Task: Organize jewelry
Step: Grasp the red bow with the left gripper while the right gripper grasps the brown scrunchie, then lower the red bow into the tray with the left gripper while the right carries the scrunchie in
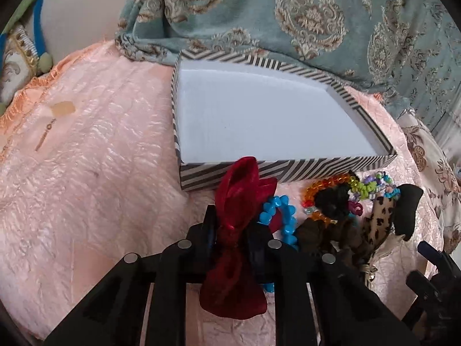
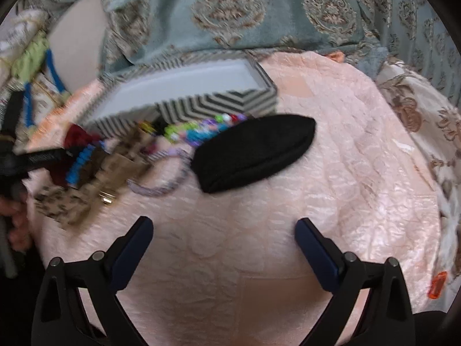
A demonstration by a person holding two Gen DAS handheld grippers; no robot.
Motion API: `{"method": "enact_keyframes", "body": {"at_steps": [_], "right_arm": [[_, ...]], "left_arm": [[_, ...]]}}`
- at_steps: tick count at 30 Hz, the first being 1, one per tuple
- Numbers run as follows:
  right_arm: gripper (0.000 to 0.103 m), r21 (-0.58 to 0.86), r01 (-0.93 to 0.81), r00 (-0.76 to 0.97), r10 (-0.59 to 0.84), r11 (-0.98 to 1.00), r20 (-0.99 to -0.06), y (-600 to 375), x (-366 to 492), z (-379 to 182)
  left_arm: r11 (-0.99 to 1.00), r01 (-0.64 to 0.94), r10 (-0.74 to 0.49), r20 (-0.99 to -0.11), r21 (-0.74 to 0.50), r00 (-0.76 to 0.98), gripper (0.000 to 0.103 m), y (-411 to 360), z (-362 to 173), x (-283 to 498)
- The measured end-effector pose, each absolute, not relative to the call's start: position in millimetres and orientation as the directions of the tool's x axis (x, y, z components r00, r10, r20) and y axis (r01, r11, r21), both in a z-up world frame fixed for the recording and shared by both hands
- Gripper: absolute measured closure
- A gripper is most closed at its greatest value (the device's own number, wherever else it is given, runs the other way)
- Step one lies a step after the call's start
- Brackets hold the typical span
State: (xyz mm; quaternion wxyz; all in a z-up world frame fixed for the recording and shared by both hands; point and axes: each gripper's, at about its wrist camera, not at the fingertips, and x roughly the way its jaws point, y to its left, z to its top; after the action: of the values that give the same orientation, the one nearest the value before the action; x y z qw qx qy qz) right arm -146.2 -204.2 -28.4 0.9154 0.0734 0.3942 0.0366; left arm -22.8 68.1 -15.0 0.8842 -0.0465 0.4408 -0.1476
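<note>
We work over a bed, its pink quilt (image 2: 331, 158) spread under both tongs, with a teal patterned blanket (image 1: 288, 14) bunched beyond. Ahead of our left tongs (image 1: 230, 227) sits the empty striped box (image 1: 259, 115). Those tongs are clenched on a red bow (image 1: 239, 201); beads (image 1: 285, 216) lie just right. Our right tongs (image 2: 224, 230) stand released, a black pouch (image 2: 253, 152) ahead.

We see a pink quilted bedspread (image 1: 95, 144) bearing a striped box (image 1: 288, 173), a heap of jewelry (image 1: 340, 201) and a black pouch (image 2: 253, 152).
</note>
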Motion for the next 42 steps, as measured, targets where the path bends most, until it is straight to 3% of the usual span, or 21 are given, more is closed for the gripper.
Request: {"method": "enact_keyframes", "body": {"at_steps": [5, 14, 17, 19, 23, 29, 30, 31, 34, 42], "right_arm": [[0.005, 0.254, -0.205, 0.704, 0.323, 0.945, -0.633, -178.3, -152.6, -15.6], [0.042, 0.306, -0.377, 0.643, 0.484, 0.874, -0.593, -120.1, -113.6, -7.5], [0.045, 0.268, -0.409, 0.605, 0.479, 0.872, -0.637, -105.5, -90.8, -10.6], [0.053, 0.198, -0.422, 0.573, 0.429, 0.885, -0.698, -94.0, -76.7, -19.5], [0.053, 0.081, -0.41, 0.567, 0.324, 0.908, -0.757, -86.8, -72.8, -39.4], [0.053, 0.045, -0.434, 0.59, 0.321, 0.9, -0.741, -91.1, -82.2, -45.4], [0.056, 0.041, -0.433, 0.596, 0.32, 0.9, -0.736, -91.8, -84.0, -44.8], [0.066, 0.052, -0.429, 0.598, 0.326, 0.902, -0.732, -94.1, -84.5, -44.0], [0.076, 0.121, -0.428, 0.587, 0.377, 0.896, -0.716, -105.2, -87.9, -39.9], [0.079, 0.171, -0.42, 0.63, 0.422, 0.891, -0.653, -139.2, -91.3, -6.3]], "left_arm": [[0.968, 0.169, -0.249, -0.677, -0.183, 0.693, 0.103, 83.9, 13.0, -39.3], [0.971, 0.067, -0.206, -0.666, -0.228, 0.716, 0.103, 106.0, 11.8, -29.4], [0.97, 0.088, -0.22, -0.661, -0.227, 0.717, 0.103, 104.2, 12.4, -30.5], [0.97, 0.094, -0.22, -0.655, -0.222, 0.723, 0.103, 103.0, 13.5, -33.1], [0.969, 0.098, -0.225, -0.656, -0.225, 0.721, 0.103, 103.4, 12.9, -33.3], [0.971, 0.093, -0.218, -0.654, -0.222, 0.724, 0.103, 102.3, 13.8, -35.3], [0.971, 0.092, -0.217, -0.654, -0.22, 0.725, 0.103, 102.3, 14.4, -35.6], [0.971, 0.091, -0.216, -0.654, -0.22, 0.725, 0.103, 102.4, 14.9, -35.9], [0.972, 0.093, -0.214, -0.651, -0.217, 0.729, 0.103, 101.9, 17.4, -37.8], [0.972, 0.107, -0.218, -0.637, -0.208, 0.74, 0.103, 96.8, 27.1, -44.2]]}}
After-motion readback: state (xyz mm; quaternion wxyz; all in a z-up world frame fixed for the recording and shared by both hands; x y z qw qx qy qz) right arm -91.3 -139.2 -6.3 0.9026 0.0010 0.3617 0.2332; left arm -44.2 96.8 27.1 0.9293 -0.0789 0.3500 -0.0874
